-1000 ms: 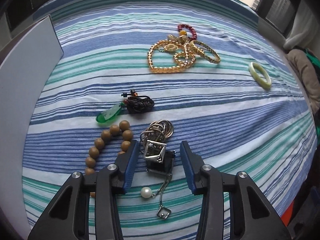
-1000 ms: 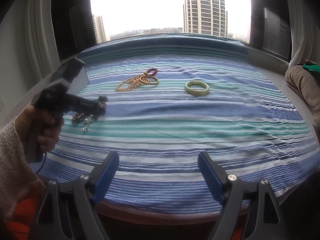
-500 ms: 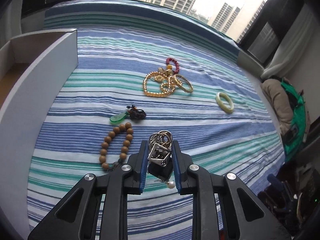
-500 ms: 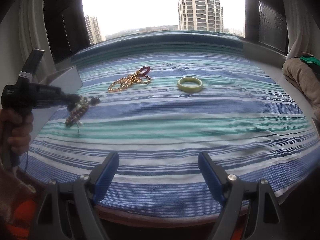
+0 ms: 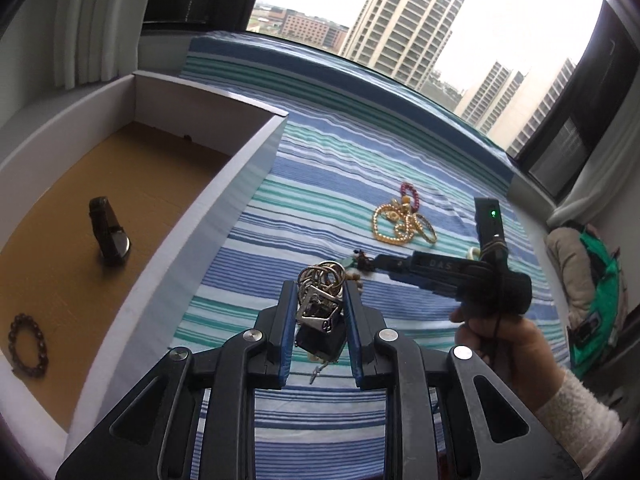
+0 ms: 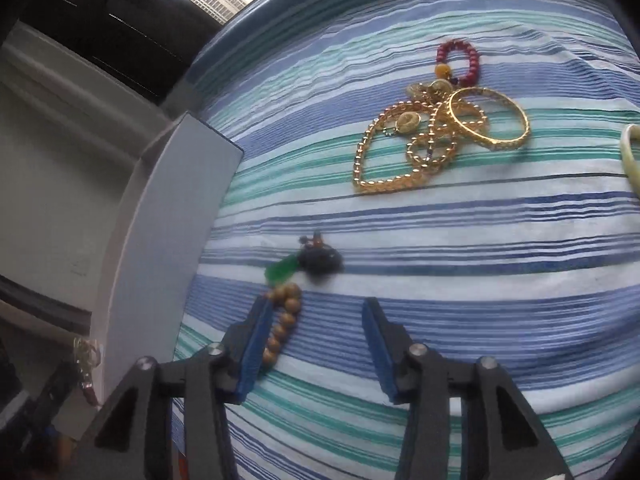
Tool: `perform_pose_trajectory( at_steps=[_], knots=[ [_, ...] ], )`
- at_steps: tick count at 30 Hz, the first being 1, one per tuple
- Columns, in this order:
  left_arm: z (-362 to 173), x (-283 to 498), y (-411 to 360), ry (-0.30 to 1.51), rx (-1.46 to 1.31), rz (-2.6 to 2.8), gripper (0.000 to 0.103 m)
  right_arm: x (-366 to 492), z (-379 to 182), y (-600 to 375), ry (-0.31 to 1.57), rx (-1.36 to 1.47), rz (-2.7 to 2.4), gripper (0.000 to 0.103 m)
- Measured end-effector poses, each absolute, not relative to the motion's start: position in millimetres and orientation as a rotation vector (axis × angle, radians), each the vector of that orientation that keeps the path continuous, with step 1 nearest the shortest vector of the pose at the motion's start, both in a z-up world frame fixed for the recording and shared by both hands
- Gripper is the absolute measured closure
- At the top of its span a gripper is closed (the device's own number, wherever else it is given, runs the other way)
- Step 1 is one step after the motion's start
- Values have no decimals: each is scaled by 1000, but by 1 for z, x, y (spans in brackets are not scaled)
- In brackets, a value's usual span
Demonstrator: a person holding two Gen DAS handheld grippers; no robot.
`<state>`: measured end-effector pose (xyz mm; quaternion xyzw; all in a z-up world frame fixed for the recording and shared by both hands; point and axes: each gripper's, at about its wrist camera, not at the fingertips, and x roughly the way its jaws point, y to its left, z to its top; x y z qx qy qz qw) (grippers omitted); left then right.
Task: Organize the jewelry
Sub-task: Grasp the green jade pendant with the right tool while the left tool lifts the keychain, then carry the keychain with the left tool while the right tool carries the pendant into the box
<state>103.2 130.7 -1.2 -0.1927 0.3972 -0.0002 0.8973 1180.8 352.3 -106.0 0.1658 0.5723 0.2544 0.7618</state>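
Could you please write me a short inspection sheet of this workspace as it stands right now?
Surface: striped bedcover, flat, jewelry scattered on it.
Job's things: white box holds a watch and a dark bead bracelet; on the cover lie gold chains and bangle, red bead bracelet, green pendant, wooden bead bracelet, pale jade bangle.
Clutter: bundled clothes at the cover's far right.
Grippers: left gripper shut on a metal ring-and-charm bunch; right gripper, jaws just closing, apart over the wooden beads.
Cables: nothing seen.
Surroundings: window, towers outside.
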Motion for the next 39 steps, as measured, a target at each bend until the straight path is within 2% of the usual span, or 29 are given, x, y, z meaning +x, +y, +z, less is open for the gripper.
perform_pose_trajectory(
  at_steps=[7, 8, 9, 11, 12, 18, 29, 34, 39],
  knots=[
    [-9, 97, 150, 827, -427, 17, 82, 1197, -120, 410, 1220, 224, 364, 65],
    [-11, 97, 152, 830, -430, 19, 82, 1199, -119, 410, 1219, 230, 346, 79],
    [-13, 97, 153, 835, -434, 20, 82, 1200, -120, 413, 1226, 215, 330, 86],
    [-15, 93, 157, 840, -448, 24, 82, 1202, -121, 414, 1223, 215, 331, 88],
    [-15, 91, 159, 840, -457, 26, 82, 1204, -119, 413, 1220, 219, 334, 94],
    [2, 75, 176, 798, -503, 39, 82, 1201, -75, 396, 1126, 282, 430, 94],
    [76, 35, 237, 673, -466, 151, 82, 1155, 78, 459, 888, 187, 737, 94],
    [63, 31, 280, 695, -457, 286, 82, 1136, 120, 524, 829, 151, 898, 94],
    [27, 35, 312, 760, -477, 377, 82, 1125, 113, 597, 841, 78, 981, 94]
  ],
)
